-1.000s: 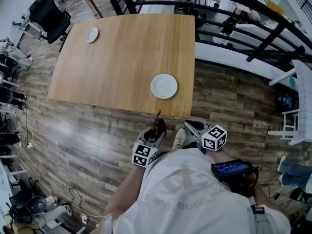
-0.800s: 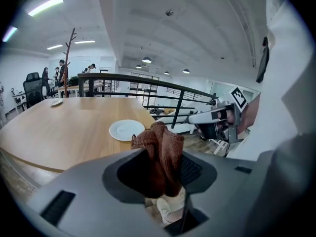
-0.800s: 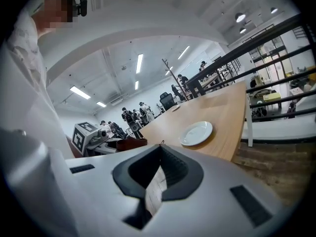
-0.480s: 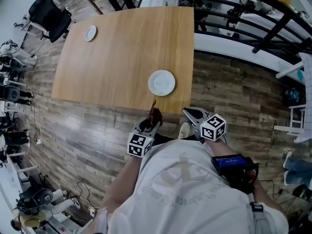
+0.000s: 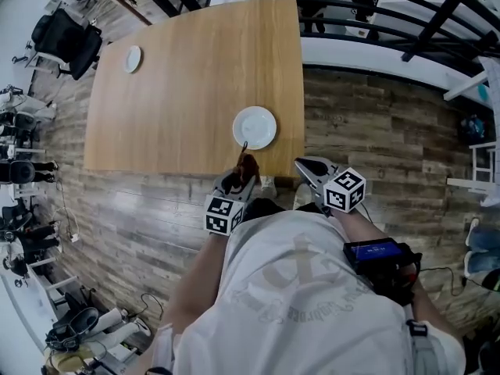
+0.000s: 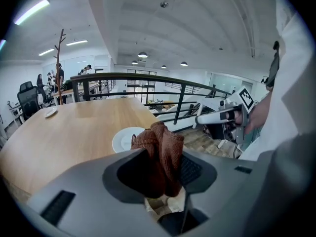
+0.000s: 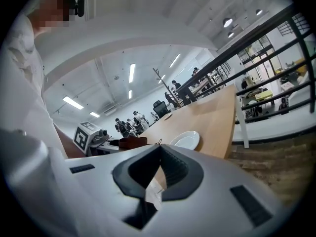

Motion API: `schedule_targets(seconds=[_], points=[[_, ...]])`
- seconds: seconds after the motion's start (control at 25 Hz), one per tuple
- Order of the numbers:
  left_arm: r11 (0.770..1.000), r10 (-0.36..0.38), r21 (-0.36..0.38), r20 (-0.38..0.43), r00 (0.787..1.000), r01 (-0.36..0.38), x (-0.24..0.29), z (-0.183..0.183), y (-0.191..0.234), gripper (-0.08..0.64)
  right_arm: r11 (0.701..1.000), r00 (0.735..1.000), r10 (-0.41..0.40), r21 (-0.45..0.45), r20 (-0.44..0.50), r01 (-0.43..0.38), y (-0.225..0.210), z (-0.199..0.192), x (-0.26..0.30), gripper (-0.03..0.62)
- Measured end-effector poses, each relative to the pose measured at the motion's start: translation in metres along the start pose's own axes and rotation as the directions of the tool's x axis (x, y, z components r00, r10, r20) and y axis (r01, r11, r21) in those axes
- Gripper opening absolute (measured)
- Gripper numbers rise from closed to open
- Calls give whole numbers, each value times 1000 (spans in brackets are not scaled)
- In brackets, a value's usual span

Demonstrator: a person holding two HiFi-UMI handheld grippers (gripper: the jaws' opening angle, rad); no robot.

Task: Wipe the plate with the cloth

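bright, even light from ceiling strips (image 7: 131,73); the plate (image 5: 255,127) shows white glare; fisheye bends edges, corners go black.

This is an open-plan office or lab floor. A large wooden table (image 5: 187,76) stands on plank flooring (image 5: 141,209), with a black railing (image 6: 148,75) along its far edge. Black office chairs (image 5: 66,41) sit off the table's far left corner, beside a bare coat stand (image 6: 61,65). Strip lights (image 6: 32,11) line the white ceiling above the table. People (image 7: 133,120) stand beyond its far end, and cables and gear (image 5: 86,326) lie on the floor left of it.
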State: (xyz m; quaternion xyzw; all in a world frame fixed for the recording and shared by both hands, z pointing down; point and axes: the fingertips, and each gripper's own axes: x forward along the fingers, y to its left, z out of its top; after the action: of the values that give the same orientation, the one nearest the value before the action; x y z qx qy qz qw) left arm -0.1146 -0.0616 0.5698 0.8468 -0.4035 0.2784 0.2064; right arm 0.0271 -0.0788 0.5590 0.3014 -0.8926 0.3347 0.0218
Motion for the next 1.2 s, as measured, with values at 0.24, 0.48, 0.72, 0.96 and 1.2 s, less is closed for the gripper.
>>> schedule_targets(seconds=[0.24, 0.48, 0.72, 0.96, 1.2], points=[[998, 2, 65, -42, 999, 0, 25, 13, 39, 170, 999, 999, -34, 25, 13, 33, -12, 6, 7, 13], [994, -10, 105, -108, 994, 21, 58, 30, 81, 170, 996, 998, -66, 55, -11, 66, -14, 8, 18, 13], [960, -28, 269, -180, 983, 77, 103, 35, 110, 170, 991, 994, -98, 91, -39, 101, -20, -6, 36, 12], [873, -33, 464, -255, 966, 152, 148, 37, 110, 170, 980, 987, -153, 121, -46, 157, -30, -14, 33, 12], [838, -35, 514, -284, 958, 183, 152, 34, 100, 170, 973, 982, -184, 137, -30, 187, -36, -13, 30, 13]])
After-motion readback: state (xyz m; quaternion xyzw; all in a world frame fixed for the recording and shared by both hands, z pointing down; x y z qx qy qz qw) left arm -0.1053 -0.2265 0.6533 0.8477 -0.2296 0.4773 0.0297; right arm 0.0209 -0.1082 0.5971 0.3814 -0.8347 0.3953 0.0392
